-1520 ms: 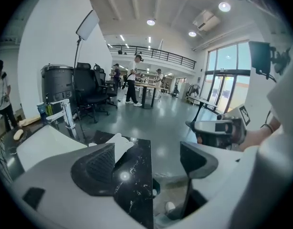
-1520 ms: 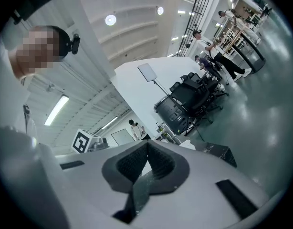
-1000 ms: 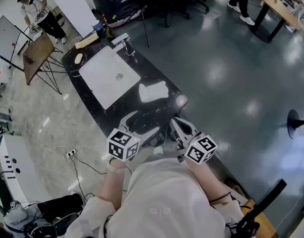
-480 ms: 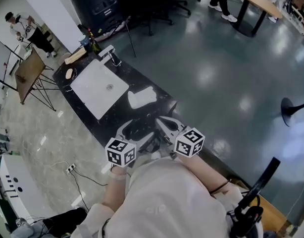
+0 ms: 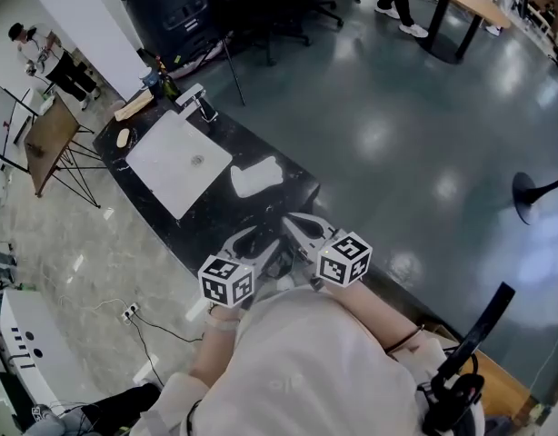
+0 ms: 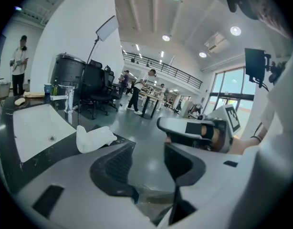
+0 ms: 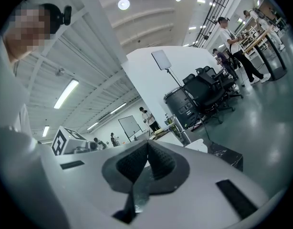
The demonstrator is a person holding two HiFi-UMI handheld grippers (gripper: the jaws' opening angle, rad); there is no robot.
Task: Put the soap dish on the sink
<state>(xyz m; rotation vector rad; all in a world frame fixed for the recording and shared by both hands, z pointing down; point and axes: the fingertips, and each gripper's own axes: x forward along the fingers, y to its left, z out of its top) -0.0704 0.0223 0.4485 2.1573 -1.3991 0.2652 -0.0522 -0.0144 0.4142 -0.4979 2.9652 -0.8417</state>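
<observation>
While the person stands at the near end of the black counter (image 5: 293, 193), both tools are held low in front of the body, side by side. The left gripper (image 6: 149, 149) has its jaws partly apart, and they have just been closing. Nothing sits between them, only floor and counter behind. The right gripper (image 7: 147, 144) has its jaws pressed together with nothing in them.

The white soap dish (image 5: 256, 177) lies on the black counter, just past the grippers and not touching them. It is beside the white sink (image 5: 174, 162), on the near side of it. A shiny tap (image 5: 197, 103) stands at the far edge of the sink. A small oval thing (image 5: 124, 137) lies at the far corner.
</observation>
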